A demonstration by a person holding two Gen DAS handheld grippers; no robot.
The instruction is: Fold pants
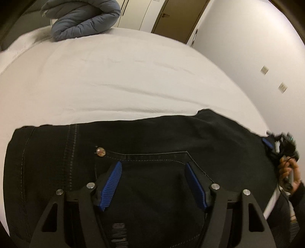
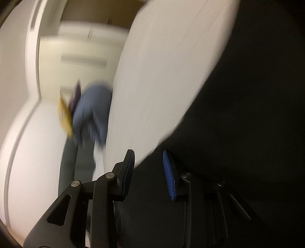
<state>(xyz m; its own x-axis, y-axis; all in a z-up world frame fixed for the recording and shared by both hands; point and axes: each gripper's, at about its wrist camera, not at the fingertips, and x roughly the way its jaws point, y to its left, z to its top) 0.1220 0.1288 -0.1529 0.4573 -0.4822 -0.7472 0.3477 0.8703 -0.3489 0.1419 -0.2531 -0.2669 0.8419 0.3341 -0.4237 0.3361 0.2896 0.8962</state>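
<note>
Black pants (image 1: 144,137) lie flat on the white bed (image 1: 122,76), with a metal rivet (image 1: 100,152) and a stitched pocket edge showing. My left gripper (image 1: 153,166) is open over the pocket area, its blue pads spread wide with nothing between them. In the left wrist view my right gripper (image 1: 274,145) is at the pants' right edge, held by a hand. The right wrist view is tilted and blurred: my right gripper (image 2: 148,162) is open, its jaws apart over the edge of the black pants (image 2: 247,133) on the bed (image 2: 171,66).
A blue-grey puffer jacket (image 1: 83,21) lies bunched at the bed's far left; it shows blurred in the right wrist view (image 2: 91,114). A white wall (image 1: 257,47) runs along the bed's right side, and doors (image 1: 181,17) stand beyond.
</note>
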